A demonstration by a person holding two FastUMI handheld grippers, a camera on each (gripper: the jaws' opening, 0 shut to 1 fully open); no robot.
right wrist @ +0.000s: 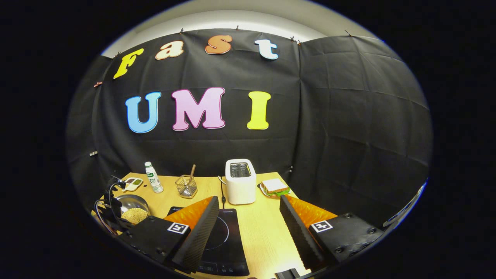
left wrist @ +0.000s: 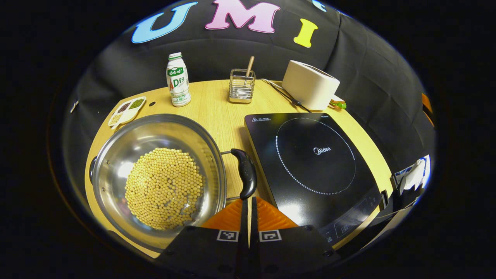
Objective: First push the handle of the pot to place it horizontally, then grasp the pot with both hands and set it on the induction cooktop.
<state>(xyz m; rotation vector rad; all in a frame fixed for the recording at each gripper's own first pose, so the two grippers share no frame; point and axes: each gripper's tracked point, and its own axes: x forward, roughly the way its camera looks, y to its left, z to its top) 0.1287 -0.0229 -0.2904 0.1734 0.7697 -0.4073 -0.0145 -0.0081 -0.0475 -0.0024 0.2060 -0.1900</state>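
Observation:
A steel pot (left wrist: 116, 155) holding soybeans (left wrist: 164, 188) sits on the left of the wooden table. Its black side handle (left wrist: 245, 172) points toward the black induction cooktop (left wrist: 314, 155) on the right; a second handle (left wrist: 92, 170) peeks out at the far left rim. My left gripper (left wrist: 248, 200) is shut, empty, with its tips at the near end of the black handle. In the right gripper view my right gripper (right wrist: 248, 199) stands open above the table, over the cooktop (right wrist: 226, 242). The pot (right wrist: 130, 203) lies far off to its left.
At the back stand a milk bottle (left wrist: 178, 79), a wire holder (left wrist: 241, 86) with a wooden-handled utensil, and a white toaster (left wrist: 310, 84) with its cable. A small dish of beans (left wrist: 127, 110) lies at the back left. A sandwich (right wrist: 275, 186) sits right of the toaster.

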